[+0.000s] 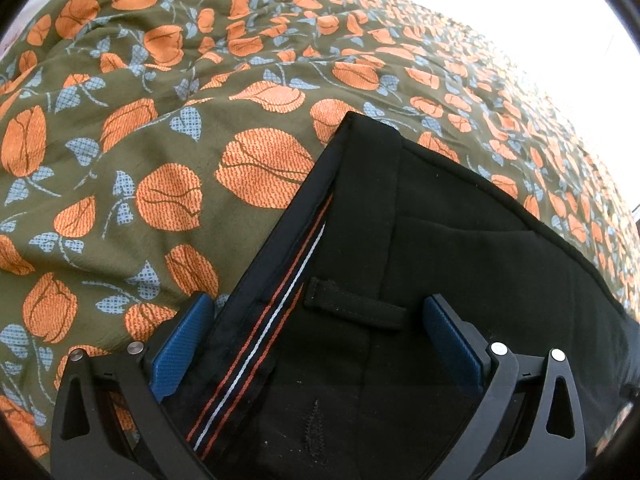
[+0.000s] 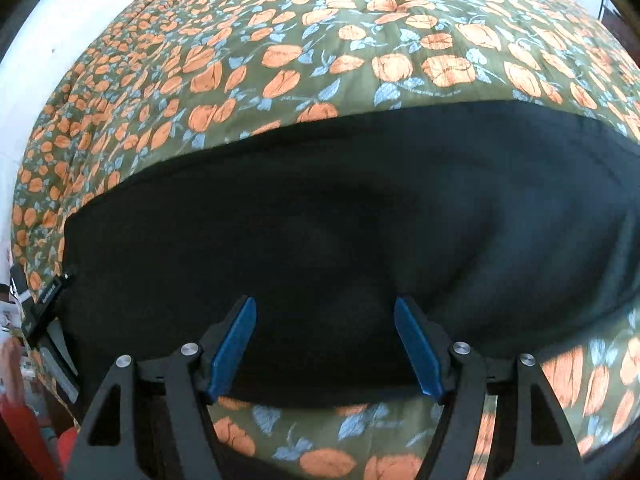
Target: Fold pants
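The black pants (image 1: 460, 248) lie flat on a green bedsheet with orange flowers (image 1: 140, 140). In the left wrist view I see the waistband end, with its red and white striped inner lining (image 1: 280, 292) and a belt loop (image 1: 356, 308). My left gripper (image 1: 320, 316) is open, its blue pads on either side of the waistband. In the right wrist view the pants (image 2: 340, 220) stretch across as a wide black band. My right gripper (image 2: 326, 320) is open over their near edge, holding nothing.
The flowered sheet (image 2: 320, 40) covers the bed all around the pants, with wrinkles at the left in the left wrist view. The bed's left edge (image 2: 24, 208) and some clutter beside it (image 2: 16, 320) show in the right wrist view.
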Demonstrator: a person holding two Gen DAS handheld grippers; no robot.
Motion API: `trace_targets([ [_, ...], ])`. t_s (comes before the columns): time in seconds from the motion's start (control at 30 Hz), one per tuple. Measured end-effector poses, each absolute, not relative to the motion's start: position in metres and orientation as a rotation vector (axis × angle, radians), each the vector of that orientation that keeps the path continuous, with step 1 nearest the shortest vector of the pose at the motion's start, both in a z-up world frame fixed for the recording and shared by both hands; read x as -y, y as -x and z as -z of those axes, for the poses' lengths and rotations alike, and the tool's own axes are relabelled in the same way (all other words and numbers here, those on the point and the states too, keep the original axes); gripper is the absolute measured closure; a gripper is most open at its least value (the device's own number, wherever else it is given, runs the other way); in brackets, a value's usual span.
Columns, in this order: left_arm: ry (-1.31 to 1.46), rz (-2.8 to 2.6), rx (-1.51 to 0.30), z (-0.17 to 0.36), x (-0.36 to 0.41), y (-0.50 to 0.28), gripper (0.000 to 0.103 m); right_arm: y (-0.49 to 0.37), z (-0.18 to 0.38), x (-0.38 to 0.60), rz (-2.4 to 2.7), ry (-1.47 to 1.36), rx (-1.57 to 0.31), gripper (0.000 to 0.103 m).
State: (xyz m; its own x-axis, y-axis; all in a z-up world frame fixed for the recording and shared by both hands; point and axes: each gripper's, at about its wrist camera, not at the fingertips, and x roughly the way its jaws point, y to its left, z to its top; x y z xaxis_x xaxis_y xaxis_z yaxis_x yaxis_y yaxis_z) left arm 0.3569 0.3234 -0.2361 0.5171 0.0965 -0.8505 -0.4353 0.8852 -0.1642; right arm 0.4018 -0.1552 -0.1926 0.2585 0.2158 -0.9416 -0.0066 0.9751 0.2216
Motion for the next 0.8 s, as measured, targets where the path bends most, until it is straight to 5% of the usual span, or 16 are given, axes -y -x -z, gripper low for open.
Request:
trace_targets([
  [0.8, 0.382, -0.329, -0.981, 0.236, -0.323, -0.357, 0.000, -0.320, 0.136, 0.157, -0.094, -0.074, -1.146, 0.031],
])
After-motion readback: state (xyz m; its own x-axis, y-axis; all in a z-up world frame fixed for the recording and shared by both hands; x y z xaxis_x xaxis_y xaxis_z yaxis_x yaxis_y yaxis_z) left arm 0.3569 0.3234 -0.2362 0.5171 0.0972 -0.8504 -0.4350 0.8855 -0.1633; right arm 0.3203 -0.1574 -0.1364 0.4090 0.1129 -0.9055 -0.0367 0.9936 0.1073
